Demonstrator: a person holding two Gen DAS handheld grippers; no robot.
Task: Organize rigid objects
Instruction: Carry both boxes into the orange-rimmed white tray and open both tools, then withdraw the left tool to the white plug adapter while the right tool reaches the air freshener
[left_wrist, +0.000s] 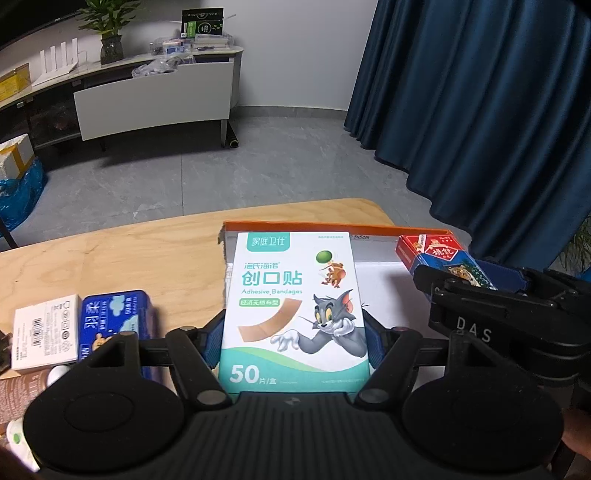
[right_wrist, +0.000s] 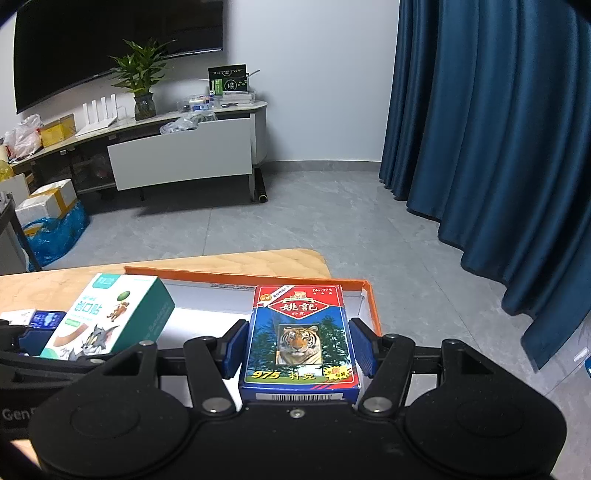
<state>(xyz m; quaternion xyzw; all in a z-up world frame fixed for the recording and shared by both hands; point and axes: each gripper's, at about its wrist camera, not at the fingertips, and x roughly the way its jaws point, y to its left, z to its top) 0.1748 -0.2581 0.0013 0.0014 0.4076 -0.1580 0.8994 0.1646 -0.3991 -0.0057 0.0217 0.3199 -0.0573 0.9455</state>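
My left gripper (left_wrist: 293, 341) is shut on a white and teal adhesive bandage box (left_wrist: 293, 310) with a cartoon cat, held over the left part of an orange-rimmed white tray (left_wrist: 332, 224). My right gripper (right_wrist: 299, 345) stands around a blue and red playing card box (right_wrist: 299, 336) with a tiger picture, over the tray's right part (right_wrist: 371, 306); small gaps show between its blue pads (right_wrist: 364, 345) and the box. The card box also shows in the left wrist view (left_wrist: 436, 254), and the bandage box in the right wrist view (right_wrist: 110, 321).
The tray lies on a wooden table (left_wrist: 129, 254). Left of the tray lie a blue tin (left_wrist: 114, 321), a white box (left_wrist: 46, 330) and other small items. Beyond the table edge are grey floor, a blue curtain (left_wrist: 480, 92) and a TV cabinet (left_wrist: 155, 96).
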